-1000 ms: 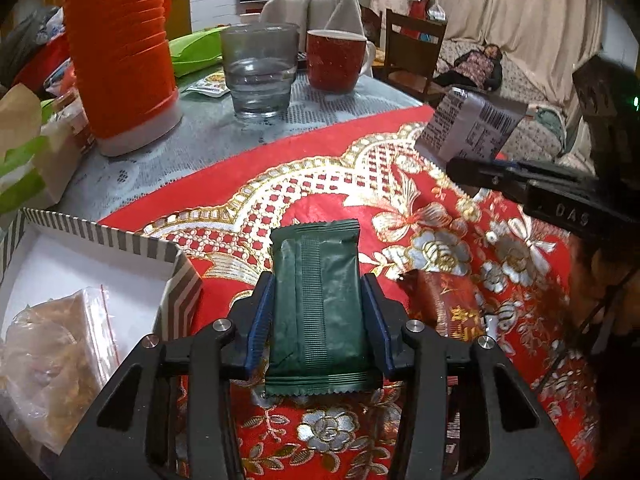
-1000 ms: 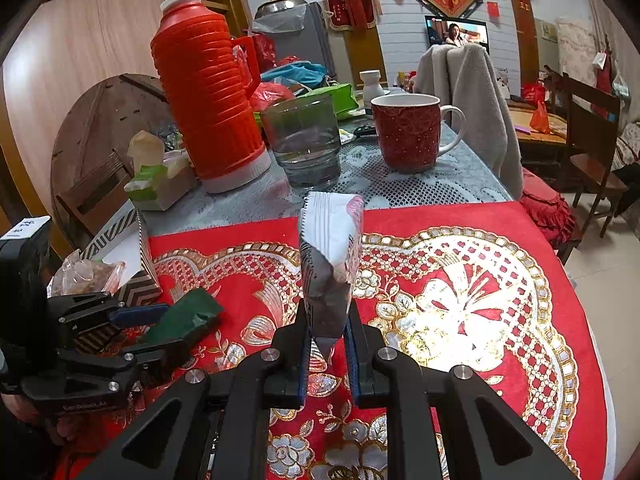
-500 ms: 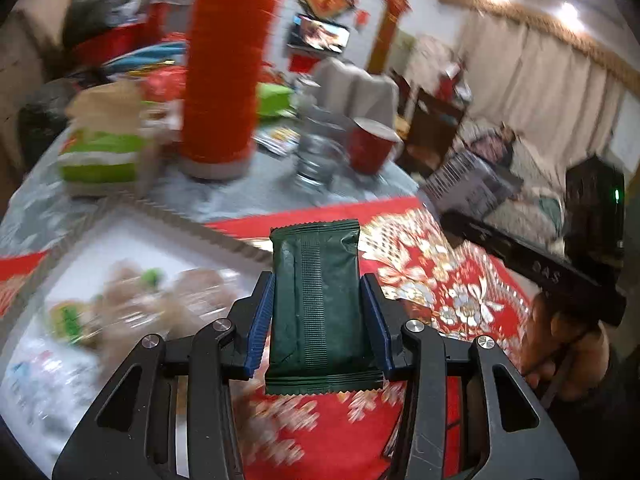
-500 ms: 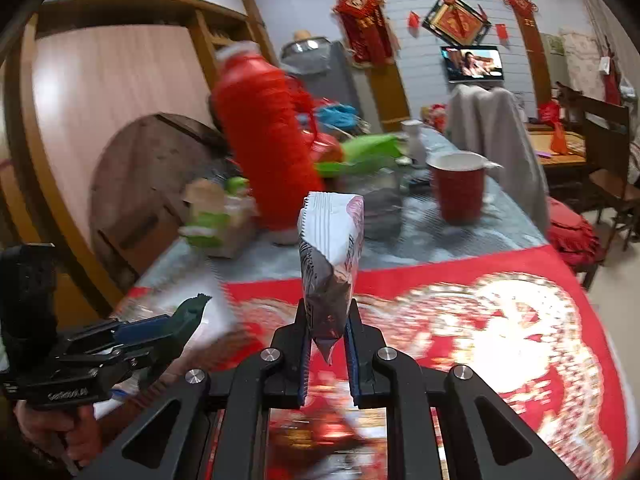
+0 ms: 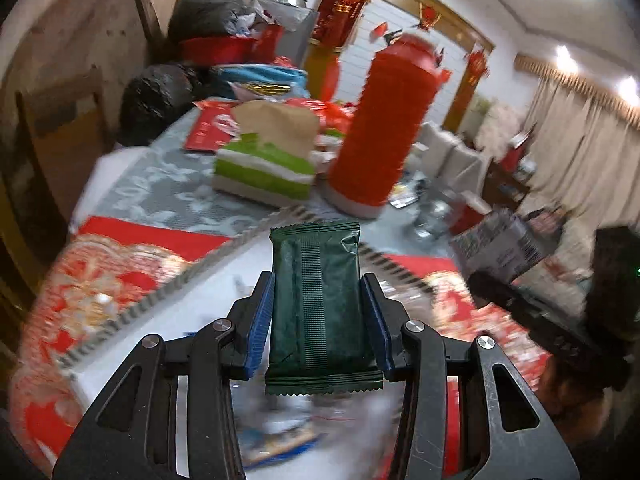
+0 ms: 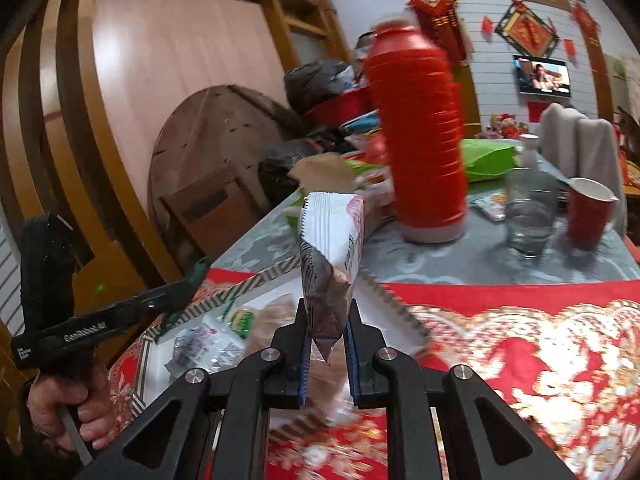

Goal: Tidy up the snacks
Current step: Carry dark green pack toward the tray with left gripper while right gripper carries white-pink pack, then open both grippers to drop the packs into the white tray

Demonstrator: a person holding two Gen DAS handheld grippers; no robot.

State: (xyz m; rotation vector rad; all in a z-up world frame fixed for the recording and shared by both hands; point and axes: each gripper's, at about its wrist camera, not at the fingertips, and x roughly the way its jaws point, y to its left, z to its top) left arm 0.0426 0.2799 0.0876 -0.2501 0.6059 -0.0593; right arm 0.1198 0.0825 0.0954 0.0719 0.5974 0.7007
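Note:
A dark green snack packet (image 5: 318, 304) stands upright between the blue pads of my left gripper (image 5: 318, 316), which is shut on it. Below it lies a white box with a striped rim (image 5: 188, 280), blurred. My right gripper (image 6: 328, 344) is shut on the lower end of a white and silver snack packet (image 6: 332, 248), held upright over the same box (image 6: 256, 280). Several wrapped snacks (image 6: 240, 320) lie inside the box. In the right wrist view the left gripper (image 6: 180, 296) hangs over the box's left rim, with a person's hand (image 6: 76, 408) on its handle.
A tall red thermos (image 6: 420, 140) stands behind the box, with a green tissue pack (image 5: 264, 168) beside it. A glass (image 6: 528, 216) and a red mug (image 6: 588, 216) stand to the right. A red embroidered cloth (image 6: 520, 340) covers the near table.
Both grippers have swung left and risen, from above the red cloth to above the striped box. Each keeps its packet in the same grip.

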